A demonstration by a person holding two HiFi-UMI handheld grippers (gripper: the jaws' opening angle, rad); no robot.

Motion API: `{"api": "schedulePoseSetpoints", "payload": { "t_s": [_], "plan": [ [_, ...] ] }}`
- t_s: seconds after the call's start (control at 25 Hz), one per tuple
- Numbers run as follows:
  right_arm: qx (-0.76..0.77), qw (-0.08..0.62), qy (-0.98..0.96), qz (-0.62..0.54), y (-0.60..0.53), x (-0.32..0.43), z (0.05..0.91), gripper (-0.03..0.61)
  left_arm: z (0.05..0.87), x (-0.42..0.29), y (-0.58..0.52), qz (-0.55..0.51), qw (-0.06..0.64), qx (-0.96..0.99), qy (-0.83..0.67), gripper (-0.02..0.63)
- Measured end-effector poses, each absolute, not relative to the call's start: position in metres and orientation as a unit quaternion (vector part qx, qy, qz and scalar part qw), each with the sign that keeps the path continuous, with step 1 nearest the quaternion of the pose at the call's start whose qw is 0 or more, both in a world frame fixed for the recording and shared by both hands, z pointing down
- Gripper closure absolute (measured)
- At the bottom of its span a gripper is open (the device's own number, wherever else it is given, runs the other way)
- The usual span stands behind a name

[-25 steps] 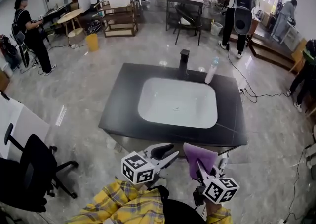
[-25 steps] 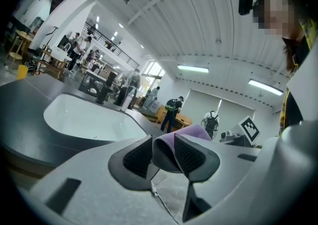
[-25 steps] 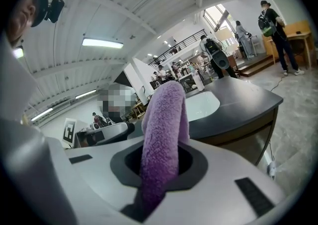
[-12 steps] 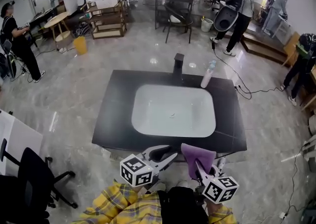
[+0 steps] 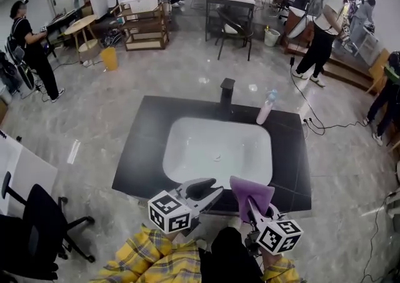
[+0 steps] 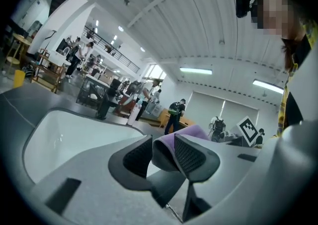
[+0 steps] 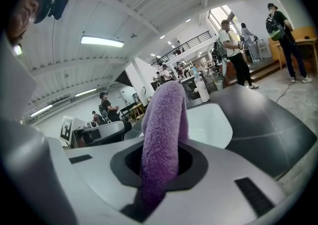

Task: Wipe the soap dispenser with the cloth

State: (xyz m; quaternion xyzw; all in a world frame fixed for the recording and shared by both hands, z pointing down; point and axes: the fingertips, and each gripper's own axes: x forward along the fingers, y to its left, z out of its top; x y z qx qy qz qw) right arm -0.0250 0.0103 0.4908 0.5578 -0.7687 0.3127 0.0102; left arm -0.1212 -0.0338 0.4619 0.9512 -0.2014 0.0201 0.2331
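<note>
Cloth [image 5: 250, 189] clamped in right gripper [image 5: 252, 204] | left gripper [image 5: 211, 190] jaws apart | both at counter [image 5: 136, 164] near edge | soap dispenser [image 5: 265, 110] beyond sink [image 5: 219, 158]

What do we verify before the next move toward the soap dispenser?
1. Cloth clamped in right tool: ok.
2. Left tool free, jaws apart, nothing gripped: ok.
3. Soap dispenser upright at the far right of the counter: ok.
4. Cloth at the dispenser: not ok; both tools are at the near edge, across the basin.
5. Faucet standing apart from the dispenser: ok.
6. Dirt on the dispenser: cannot tell.
</note>
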Motion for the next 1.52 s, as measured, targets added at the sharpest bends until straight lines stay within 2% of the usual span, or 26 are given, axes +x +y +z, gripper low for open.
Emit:
{"api": "schedulePoseSetpoints", "payload": {
  "t_s": [0.72,1.52],
  "plan": [
    [0.54,-0.006,-0.792,0.284,-0.085,0.108,0.465,0.541,0.426,0.032,-0.131,0.01,0.193,0.96,-0.202,0.485],
    [0.522,-0.022,-0.813,0.258,-0.17,0.184,0.449,0.541,0.375,0.104,-0.234,0.005,0.132,0.96,-0.246,0.485]
  ]
}}
